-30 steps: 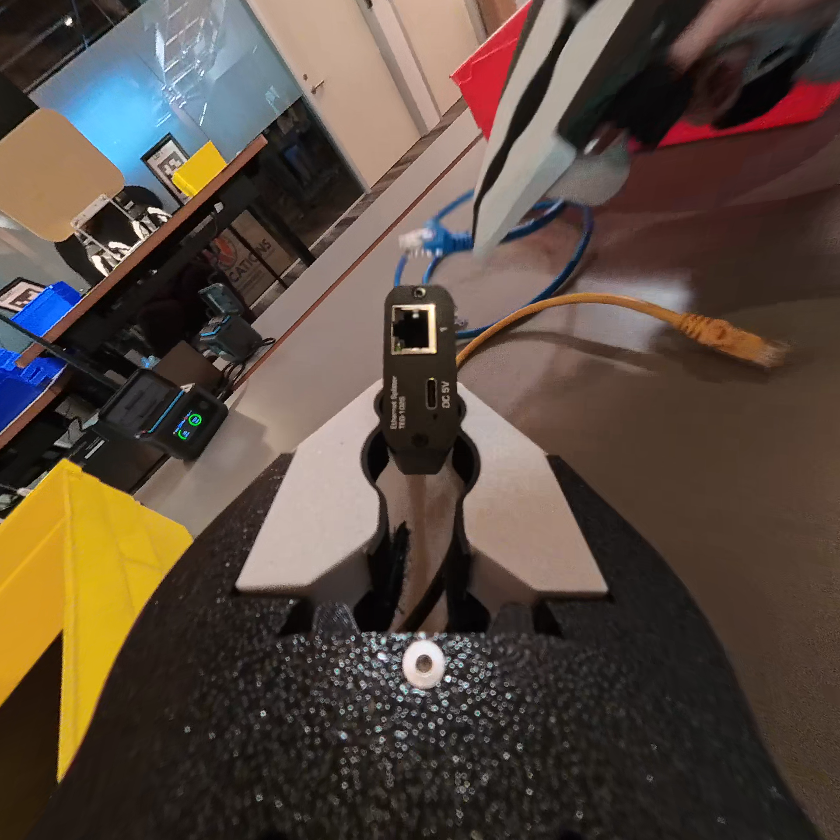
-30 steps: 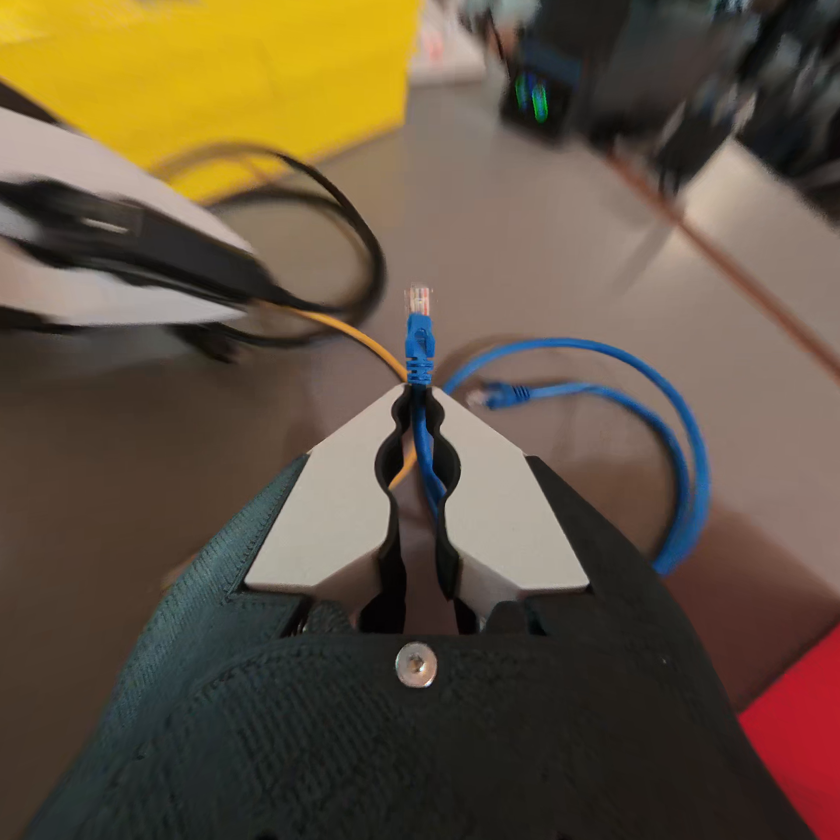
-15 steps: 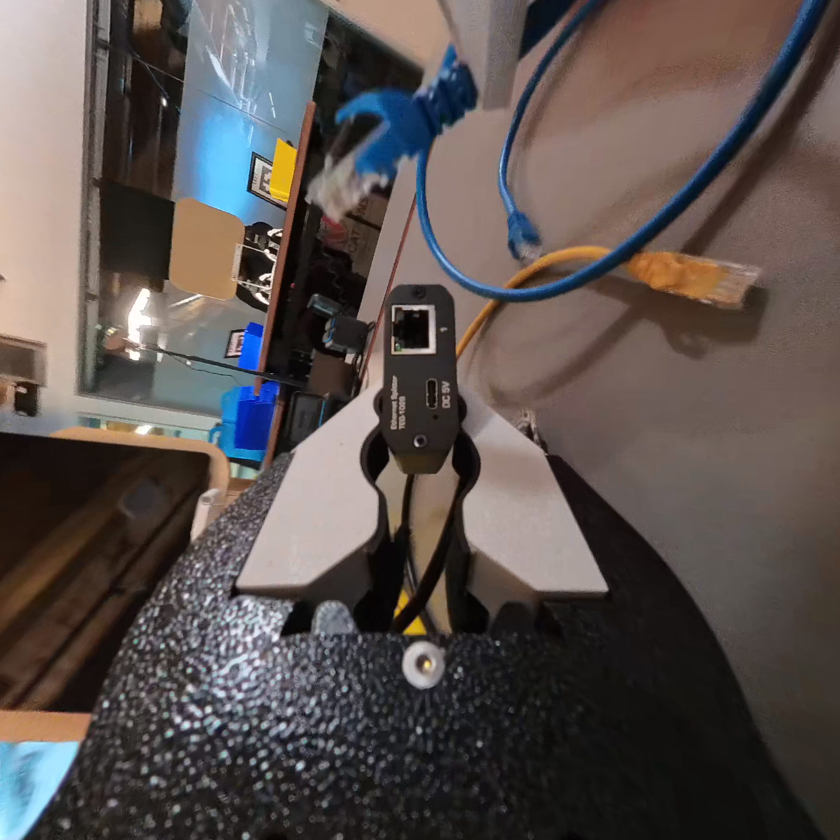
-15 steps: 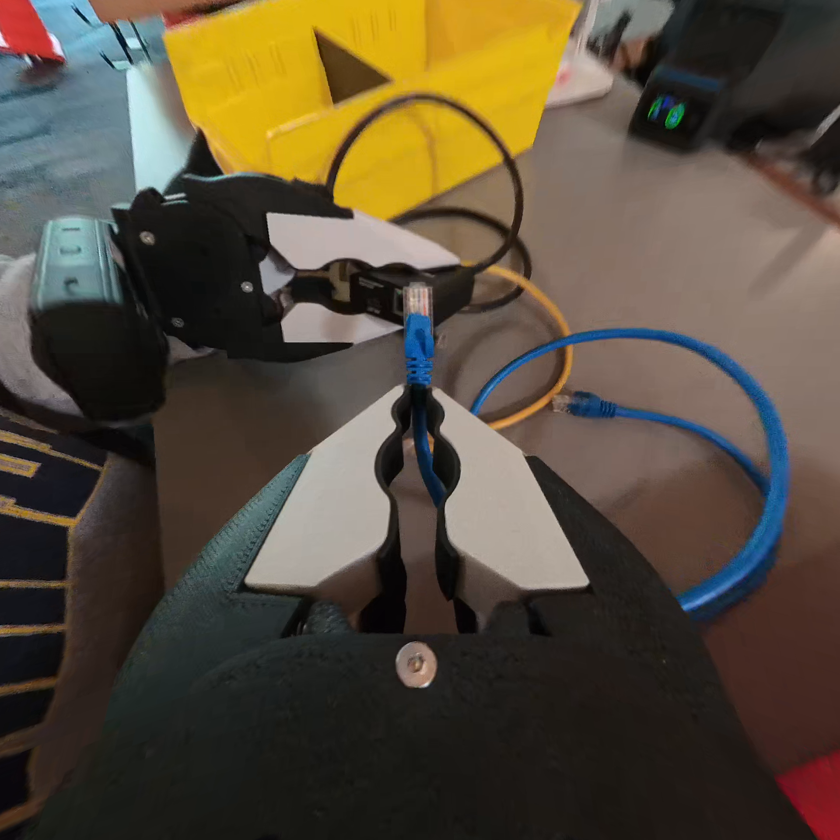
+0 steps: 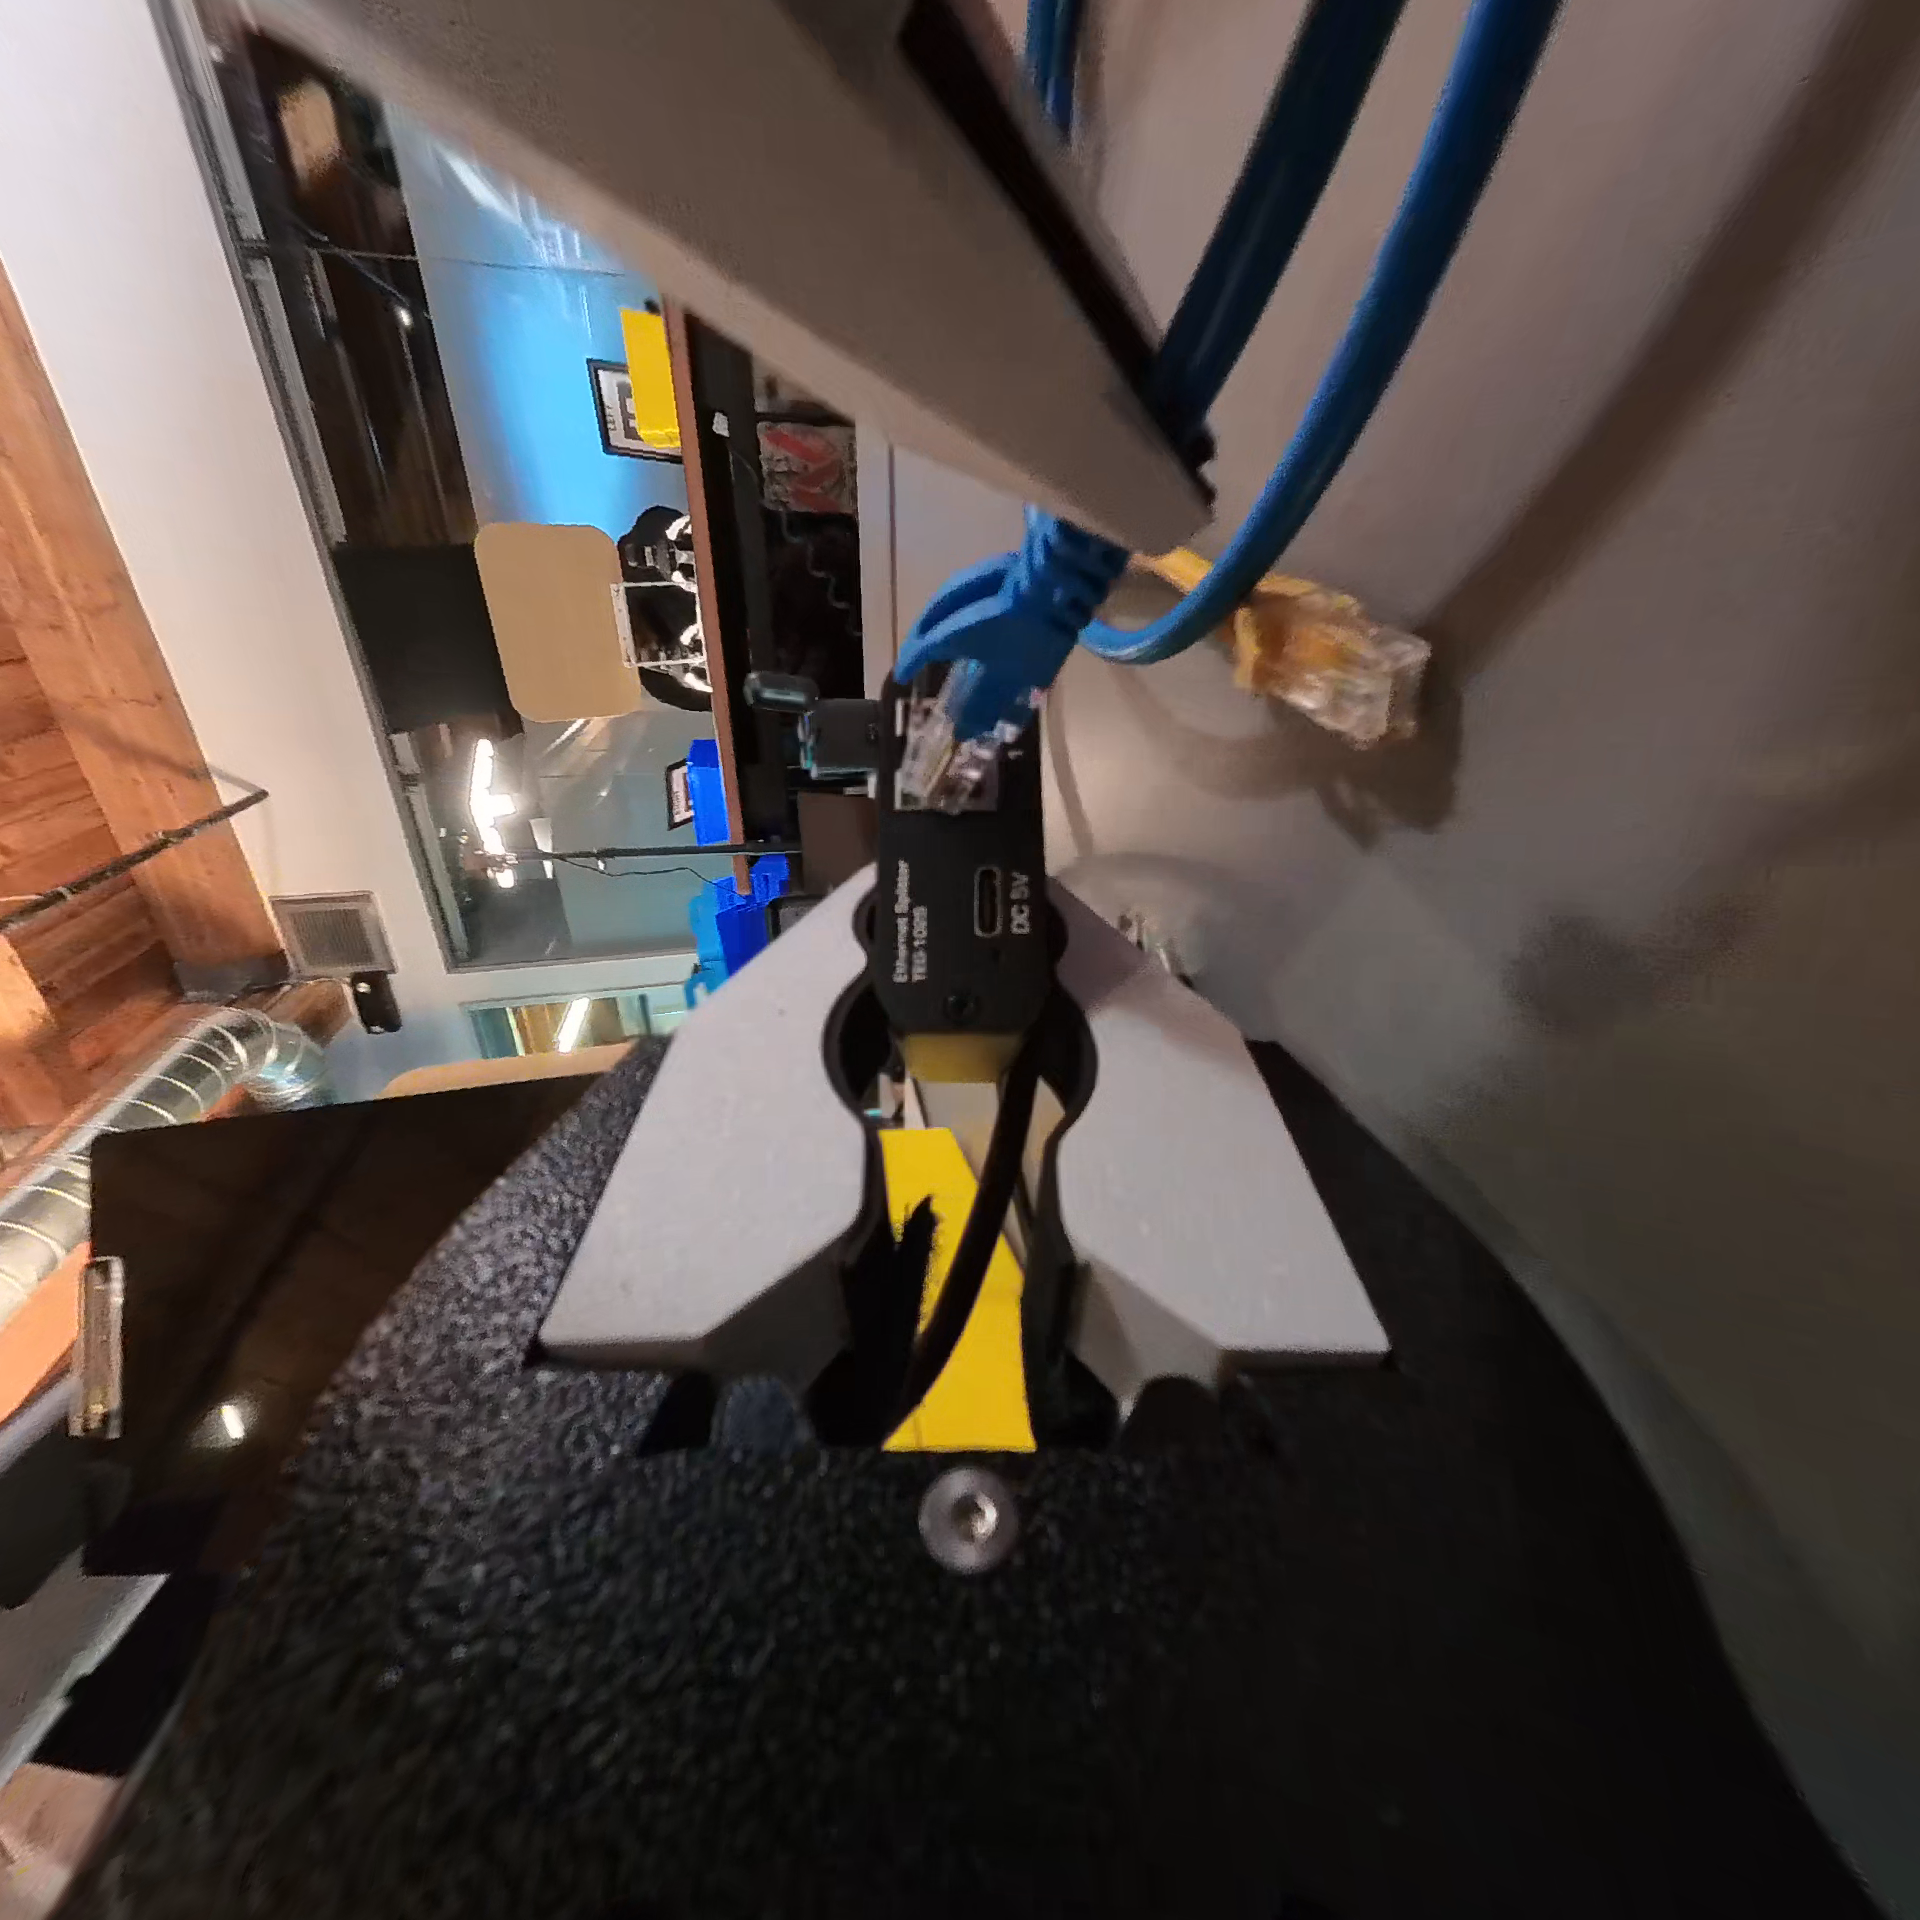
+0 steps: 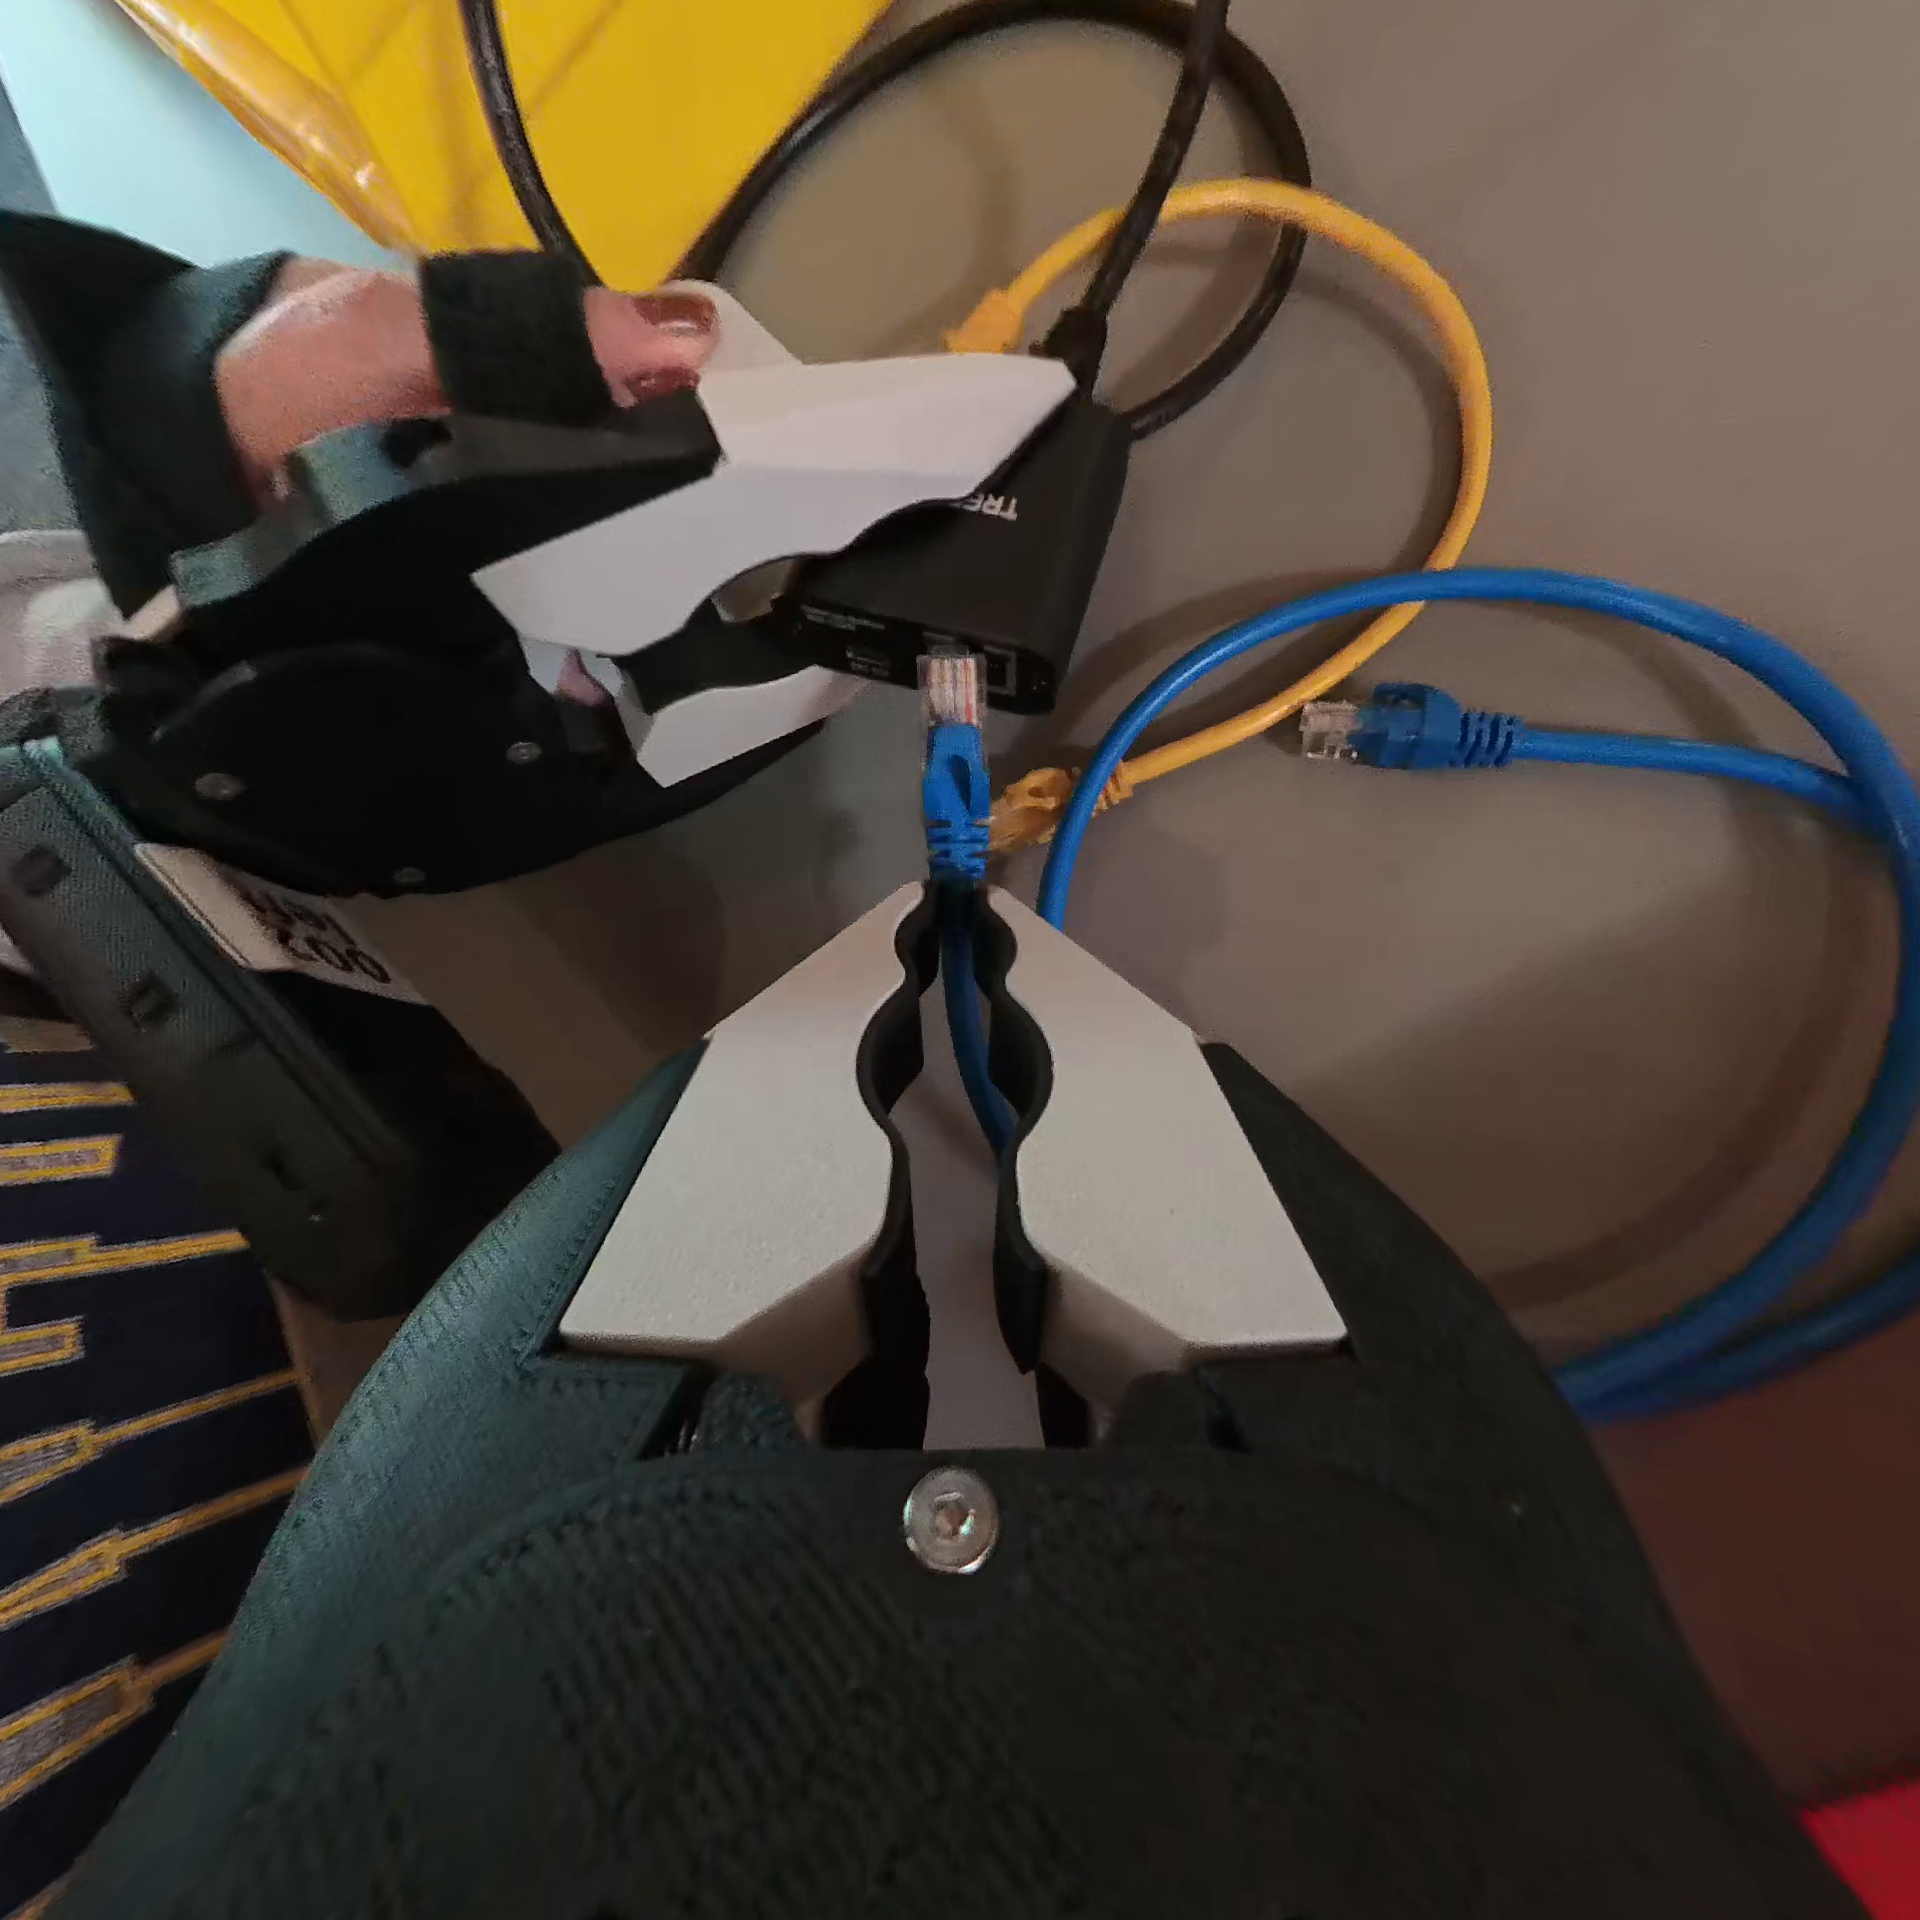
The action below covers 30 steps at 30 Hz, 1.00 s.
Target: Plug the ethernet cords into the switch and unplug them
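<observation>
While the left claw (image 5: 961,997) is clamping the black switch (image 5: 961,842) by its rear end, the port face is pointing outward, which I judge is meant to leave the socket free for a plug. From the other side, the right claw (image 6: 956,894) is pinching the blue ethernet cord (image 6: 954,795) just behind its boot, so the clear plug (image 5: 940,753) is sticking out stiffly ahead of the fingers. That plug is sitting at the mouth of the switch's port, slightly tilted; whether it is seated I cannot tell. Both switch and plug are being held up off the grey surface (image 6: 1558,312). A yellow ethernet cord (image 6: 1434,343) is lying loose there, unplugged, as is the blue cord's far plug (image 6: 1382,722). A black cable (image 6: 1174,156) is trailing from the switch's back. Behind it a yellow bin (image 6: 582,114) is standing; its contents are not showing. A red corner (image 6: 1870,1860) is peeking in at the lower right edge.
</observation>
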Motion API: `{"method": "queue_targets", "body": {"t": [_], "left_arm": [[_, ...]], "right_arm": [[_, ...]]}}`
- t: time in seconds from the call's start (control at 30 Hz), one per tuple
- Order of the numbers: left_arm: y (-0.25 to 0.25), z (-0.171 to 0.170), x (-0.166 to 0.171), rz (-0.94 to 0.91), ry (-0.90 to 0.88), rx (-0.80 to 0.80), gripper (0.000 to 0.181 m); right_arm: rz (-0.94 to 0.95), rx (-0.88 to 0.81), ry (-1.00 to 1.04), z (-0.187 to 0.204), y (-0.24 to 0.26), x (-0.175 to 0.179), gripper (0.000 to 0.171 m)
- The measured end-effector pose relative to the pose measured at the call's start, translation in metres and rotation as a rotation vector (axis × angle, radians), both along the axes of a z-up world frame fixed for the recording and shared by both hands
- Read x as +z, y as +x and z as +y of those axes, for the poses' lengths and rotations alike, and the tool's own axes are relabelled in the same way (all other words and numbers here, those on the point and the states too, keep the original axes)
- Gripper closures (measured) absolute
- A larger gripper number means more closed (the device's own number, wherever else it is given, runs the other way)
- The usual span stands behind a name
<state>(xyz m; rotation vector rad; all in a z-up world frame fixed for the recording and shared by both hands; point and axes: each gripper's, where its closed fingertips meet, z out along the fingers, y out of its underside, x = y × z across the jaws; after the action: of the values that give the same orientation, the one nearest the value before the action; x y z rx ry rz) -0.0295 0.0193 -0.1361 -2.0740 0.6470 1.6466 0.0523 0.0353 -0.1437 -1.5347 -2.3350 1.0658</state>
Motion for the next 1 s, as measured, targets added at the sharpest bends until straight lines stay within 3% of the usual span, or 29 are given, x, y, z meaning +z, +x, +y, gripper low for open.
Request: {"method": "queue_targets", "body": {"t": [0.67, 1.0], "left_arm": [[0.006, 0.007, -0.016, 0.121, -0.149, -0.004, 0.16], [0.004, 0.008, -0.015, 0.153, -0.159, -0.017, 0.16]], "right_arm": [[-0.154, -0.108, -0.028, 0.005, 0.011, -0.027, 0.169], [-0.12, -0.109, -0.101, 0.003, 0.007, -0.014, 0.169]]}}
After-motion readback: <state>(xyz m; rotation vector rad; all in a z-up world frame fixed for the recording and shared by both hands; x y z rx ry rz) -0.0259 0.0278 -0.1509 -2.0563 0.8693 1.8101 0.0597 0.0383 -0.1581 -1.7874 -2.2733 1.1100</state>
